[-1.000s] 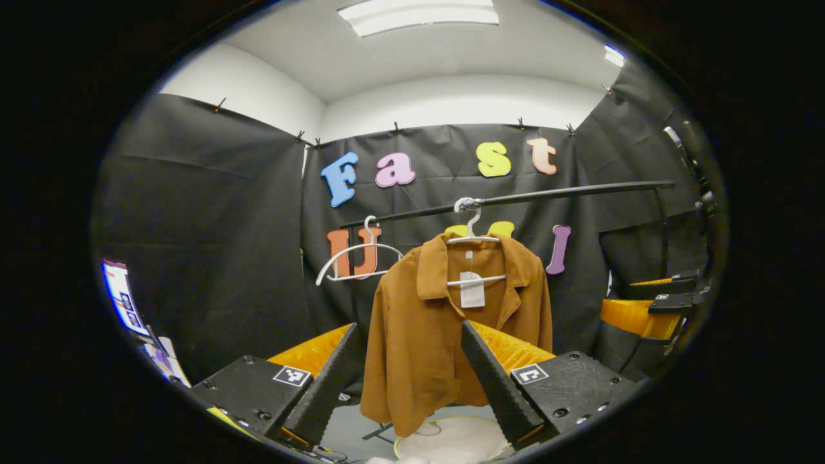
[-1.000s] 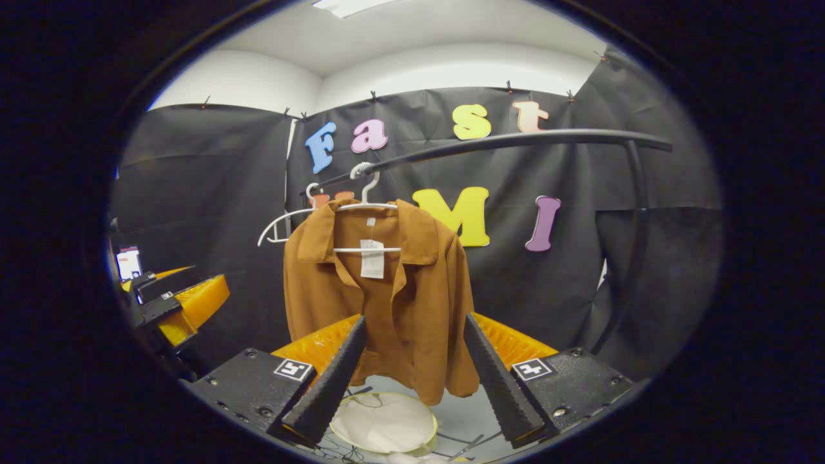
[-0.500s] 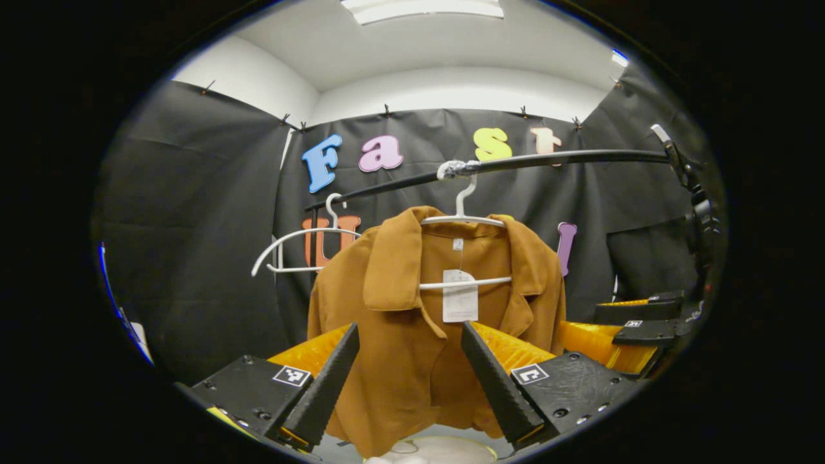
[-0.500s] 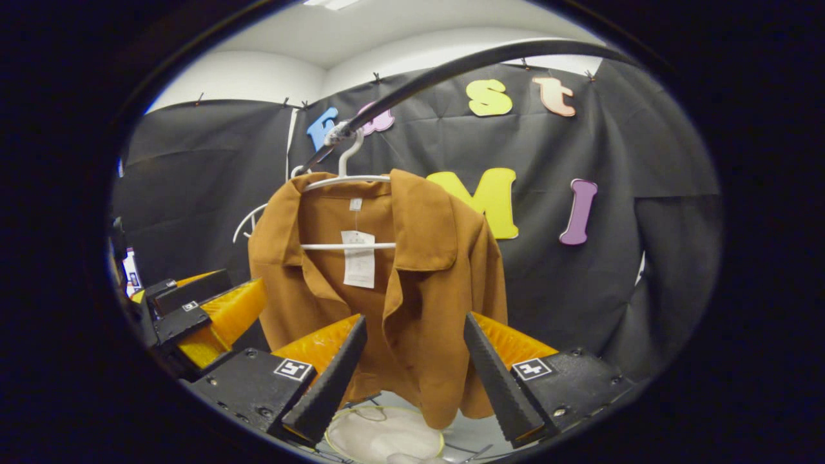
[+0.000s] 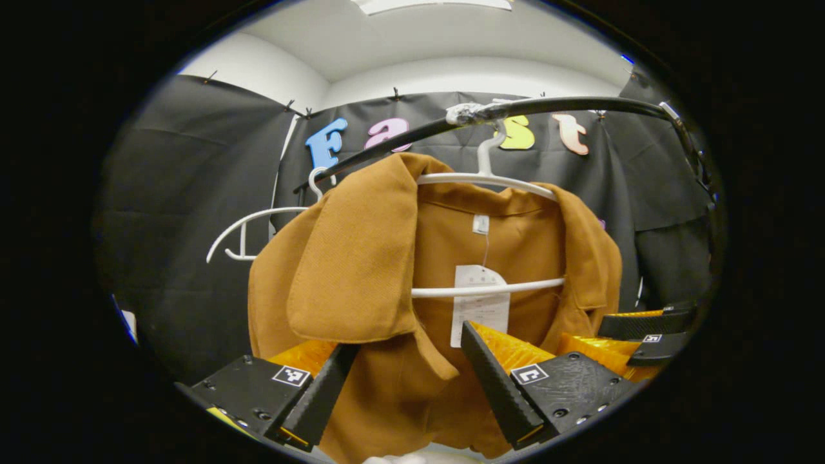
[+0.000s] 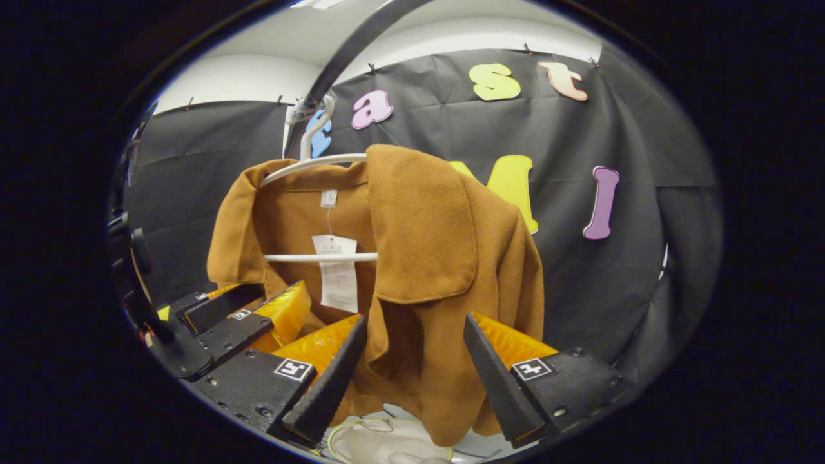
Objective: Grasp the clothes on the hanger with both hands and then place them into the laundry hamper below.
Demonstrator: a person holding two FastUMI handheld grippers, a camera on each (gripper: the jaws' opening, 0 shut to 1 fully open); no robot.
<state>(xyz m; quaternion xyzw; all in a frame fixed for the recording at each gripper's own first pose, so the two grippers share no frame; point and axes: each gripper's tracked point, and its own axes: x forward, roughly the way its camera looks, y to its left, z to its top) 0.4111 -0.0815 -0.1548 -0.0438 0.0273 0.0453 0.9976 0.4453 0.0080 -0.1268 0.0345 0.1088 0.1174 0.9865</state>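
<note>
A brown jacket (image 5: 361,264) (image 6: 425,245) hangs on a white hanger (image 5: 490,180) (image 6: 309,164) from a black rail (image 5: 567,103) (image 6: 348,51), a white tag inside its collar. My left gripper (image 5: 403,386) is open, its fingers either side of the jacket's left front below the lapel. My right gripper (image 6: 412,383) is open around the right front panel. In the left gripper view the right gripper (image 5: 651,325) shows at the right; in the right gripper view the left gripper (image 6: 225,316) shows at the left. A pale hamper rim (image 6: 380,441) lies below.
An empty white hanger (image 5: 251,222) hangs further left on the same rail. Black cloth walls close the booth behind and to both sides. The rail's upright bends down at the far right (image 5: 686,142).
Both grippers have moved in close to the jacket, which now looms much larger. Their fingers have stayed open and now flank the front panels.
</note>
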